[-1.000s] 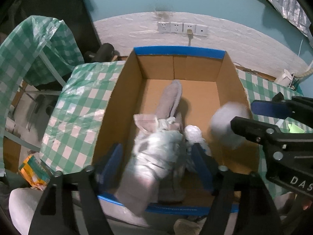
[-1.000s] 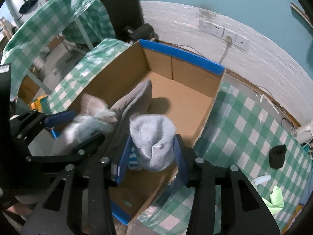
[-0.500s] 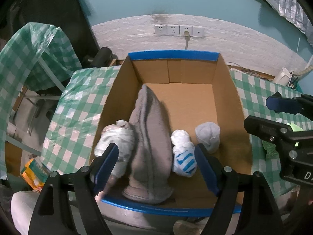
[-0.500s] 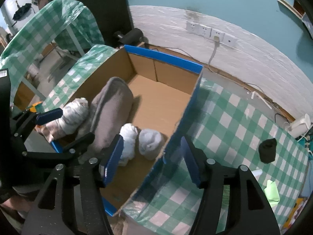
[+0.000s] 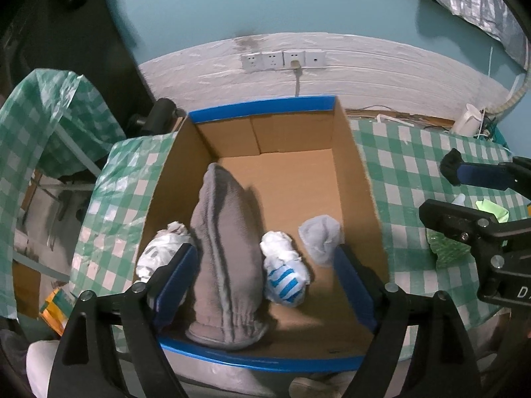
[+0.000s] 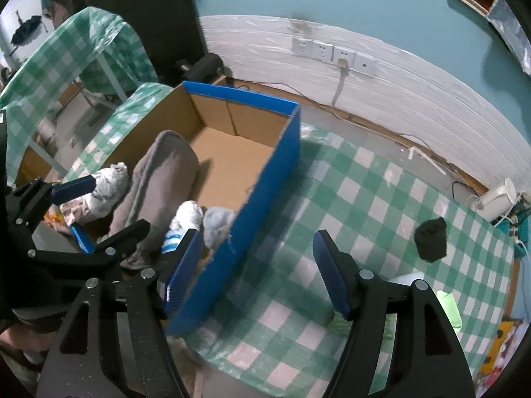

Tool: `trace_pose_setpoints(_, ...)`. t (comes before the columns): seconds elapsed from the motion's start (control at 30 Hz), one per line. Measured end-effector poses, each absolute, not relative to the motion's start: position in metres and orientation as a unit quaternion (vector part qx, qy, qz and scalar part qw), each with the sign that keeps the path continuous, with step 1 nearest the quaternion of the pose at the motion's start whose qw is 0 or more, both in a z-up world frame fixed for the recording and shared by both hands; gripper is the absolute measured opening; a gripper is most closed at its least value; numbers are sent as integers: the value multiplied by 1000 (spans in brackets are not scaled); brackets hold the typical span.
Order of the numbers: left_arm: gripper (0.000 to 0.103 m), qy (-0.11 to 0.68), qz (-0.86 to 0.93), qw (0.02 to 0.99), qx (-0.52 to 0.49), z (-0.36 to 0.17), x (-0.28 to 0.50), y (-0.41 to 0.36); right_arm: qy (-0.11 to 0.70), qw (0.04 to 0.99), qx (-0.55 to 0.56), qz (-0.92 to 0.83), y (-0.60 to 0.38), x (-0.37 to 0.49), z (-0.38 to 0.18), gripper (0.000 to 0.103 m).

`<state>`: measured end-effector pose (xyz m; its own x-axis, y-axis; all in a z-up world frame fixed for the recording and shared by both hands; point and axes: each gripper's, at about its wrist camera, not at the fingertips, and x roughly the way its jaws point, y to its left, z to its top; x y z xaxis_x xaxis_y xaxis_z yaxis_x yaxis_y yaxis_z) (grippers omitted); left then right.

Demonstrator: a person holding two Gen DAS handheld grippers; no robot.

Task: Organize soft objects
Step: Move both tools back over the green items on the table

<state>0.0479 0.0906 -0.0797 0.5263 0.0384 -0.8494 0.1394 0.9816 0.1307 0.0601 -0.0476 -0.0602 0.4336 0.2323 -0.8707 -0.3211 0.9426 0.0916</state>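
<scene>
The box (image 5: 361, 179) is the landmark: open-topped cardboard with blue-taped rims, standing on a green-checked table (image 6: 371, 199). Its far half is bare floor, and the cloth to its right lies mostly open.

Four soft things sit in the box's near half, in a row. By the left wall is a white bundle (image 5: 156, 252); beside it a long grey sock (image 5: 225, 248), the largest piece, whose long axis runs from the near rim toward the far wall, cuff at the near end and rounded toe pointing away. Right of it lies a white roll with blue stripes (image 5: 285, 275), then a pale grey ball (image 5: 322, 237) near the right wall. Whether the roll and ball touch is hard to tell.

Outside the box, well to its right on the cloth, sits a black ball (image 6: 431, 238).

The left gripper (image 5: 265, 282) hangs over the near rim, jaws opening, straddling the sock and roll without pressing them. The right gripper (image 6: 257, 273) straddles the box's right wall, jaws opening, gripping nothing.
</scene>
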Motion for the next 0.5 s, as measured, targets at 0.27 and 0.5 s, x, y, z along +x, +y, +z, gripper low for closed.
trace_pose_setpoints(0.27, 86, 484, -48, 867, 105, -79, 45, 67, 518, 844, -36, 137, -84, 50, -71, 73)
trace_pose_setpoints(0.5, 86, 479, -64, 867, 119, -75, 45, 38, 522, 846, -20, 108, -124, 42, -76, 73)
